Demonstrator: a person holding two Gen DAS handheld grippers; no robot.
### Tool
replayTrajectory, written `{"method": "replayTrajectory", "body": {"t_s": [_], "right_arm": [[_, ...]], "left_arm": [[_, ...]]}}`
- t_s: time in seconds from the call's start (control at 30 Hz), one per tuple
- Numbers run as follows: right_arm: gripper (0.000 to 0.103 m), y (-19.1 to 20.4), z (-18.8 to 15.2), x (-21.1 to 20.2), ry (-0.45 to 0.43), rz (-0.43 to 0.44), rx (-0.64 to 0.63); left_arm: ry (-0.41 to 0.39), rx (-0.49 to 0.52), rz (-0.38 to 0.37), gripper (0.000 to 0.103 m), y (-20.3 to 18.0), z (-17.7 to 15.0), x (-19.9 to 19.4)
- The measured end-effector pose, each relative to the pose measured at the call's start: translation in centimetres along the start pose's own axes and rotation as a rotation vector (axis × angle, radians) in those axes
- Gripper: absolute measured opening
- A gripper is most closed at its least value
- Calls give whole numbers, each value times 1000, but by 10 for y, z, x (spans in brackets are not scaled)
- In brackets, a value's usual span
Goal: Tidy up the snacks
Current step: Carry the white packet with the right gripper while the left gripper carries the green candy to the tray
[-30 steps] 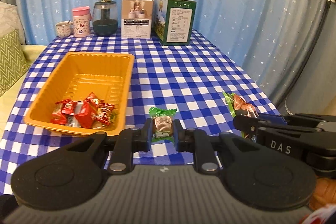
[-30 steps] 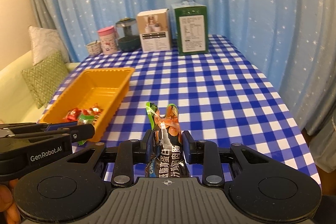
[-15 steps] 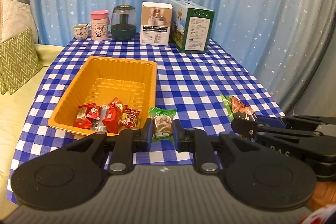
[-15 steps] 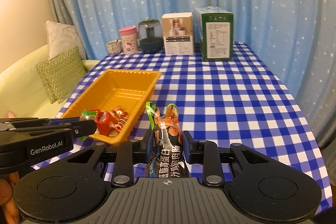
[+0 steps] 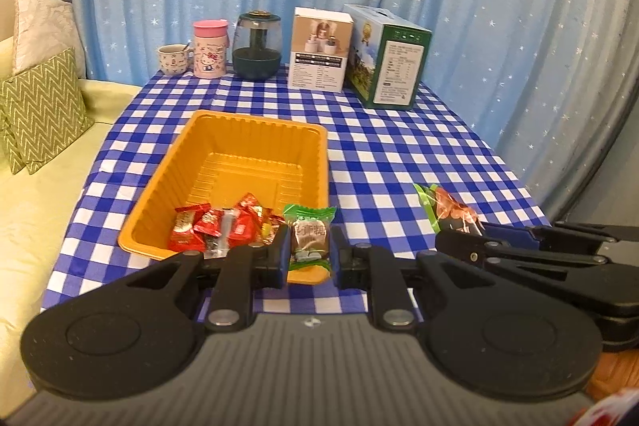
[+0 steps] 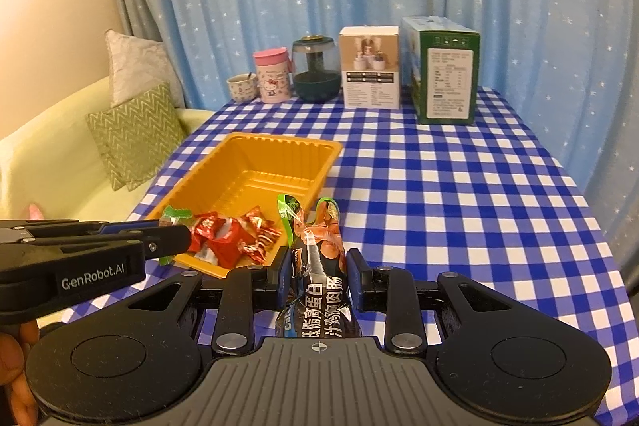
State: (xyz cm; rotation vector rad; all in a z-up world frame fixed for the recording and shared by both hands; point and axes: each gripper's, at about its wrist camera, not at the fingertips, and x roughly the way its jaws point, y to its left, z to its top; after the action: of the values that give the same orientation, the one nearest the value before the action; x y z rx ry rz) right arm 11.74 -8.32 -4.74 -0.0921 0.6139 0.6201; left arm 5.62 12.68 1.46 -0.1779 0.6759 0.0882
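Orange tray (image 5: 307,150) on the checked cloth (image 5: 399,162), red candies (image 5: 215,228) at its near end.
Your right gripper (image 6: 317,276) pinches a dark sausage pack (image 6: 319,266) beside the tray; your left gripper (image 5: 309,252) clamps a green-wrapped cake (image 5: 309,234) at its near rim.

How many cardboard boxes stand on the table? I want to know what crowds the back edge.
2. A white box stands at the far edge of the table, beside the dark glass jar; a green box stands right of it, close alongside.
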Motion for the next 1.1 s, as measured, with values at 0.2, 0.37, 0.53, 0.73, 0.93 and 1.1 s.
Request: {"method": "replayTrajectory", "body": {"t_s": [0.2,0.37,0.53,0.73,0.93,1.1], "right_arm": [[30,9,7,16,12,23,3],[30,16,14,31,17,44,6],[30,23,23,48,23,65,7],[30,29,33,70,32,81,7],[30,30,45,96,44,90,15],[30,28,53,120,54,89,18]], "left_arm": [[-5,-2,17,17,18,16,4],[1,-3,25,17,31,26,13],[12,-11,27,17,44,33,26],[32,-8,33,17,57,40,45],[53,0,39,17,72,47,66],[64,5,48,17,85,53,85]]}}
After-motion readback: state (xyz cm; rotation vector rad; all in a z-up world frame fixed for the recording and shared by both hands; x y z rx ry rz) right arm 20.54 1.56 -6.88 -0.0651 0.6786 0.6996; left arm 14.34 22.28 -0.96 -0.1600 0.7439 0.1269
